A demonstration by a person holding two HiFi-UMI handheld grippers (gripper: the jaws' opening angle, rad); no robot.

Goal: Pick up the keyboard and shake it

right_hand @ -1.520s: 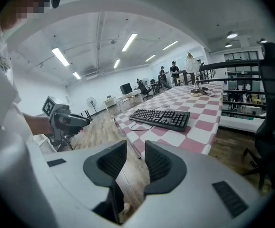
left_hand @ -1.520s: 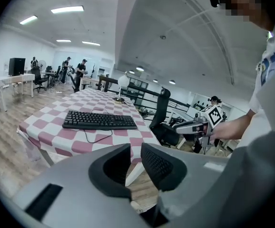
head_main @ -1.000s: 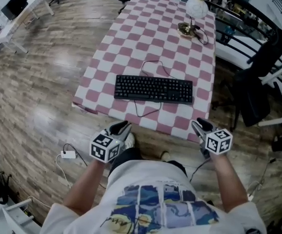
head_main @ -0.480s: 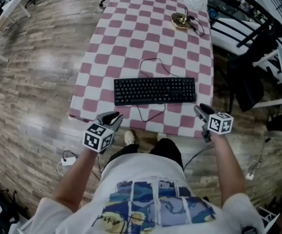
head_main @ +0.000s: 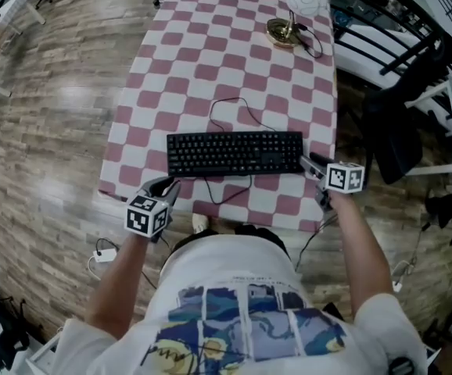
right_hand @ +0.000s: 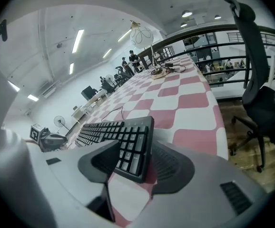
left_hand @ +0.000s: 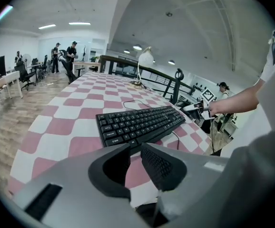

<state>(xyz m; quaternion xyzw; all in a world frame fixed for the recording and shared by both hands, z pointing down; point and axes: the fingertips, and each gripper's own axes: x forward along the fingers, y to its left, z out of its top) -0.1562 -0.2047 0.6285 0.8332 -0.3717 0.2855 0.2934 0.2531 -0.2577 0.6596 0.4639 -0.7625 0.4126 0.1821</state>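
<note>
A black keyboard (head_main: pixel 234 153) lies flat near the front edge of the pink-and-white checkered table (head_main: pixel 210 61). My right gripper (head_main: pixel 312 166) is at its right end. In the right gripper view the keyboard (right_hand: pixel 123 137) has that end between the jaws of the right gripper (right_hand: pixel 132 159), which are opening, and the pads stand clear of it. My left gripper (head_main: pixel 166 188) hovers over the table's front edge, short of the keyboard's left end. In the left gripper view the left gripper (left_hand: pixel 135 156) has a narrow gap between its jaws, with nothing in it, and the keyboard (left_hand: pixel 140 122) lies ahead.
The keyboard's black cable (head_main: pixel 227 191) loops in front of and behind it. A white desk lamp (head_main: pixel 298 10) stands at the table's far end. A black chair (head_main: pixel 402 131) and a railing are to the right. A white adapter (head_main: pixel 103 254) lies on the wooden floor.
The person has stepped up to the table and both grippers have moved forward. The right gripper has reached the keyboard's right end and its jaws have spread wider.
</note>
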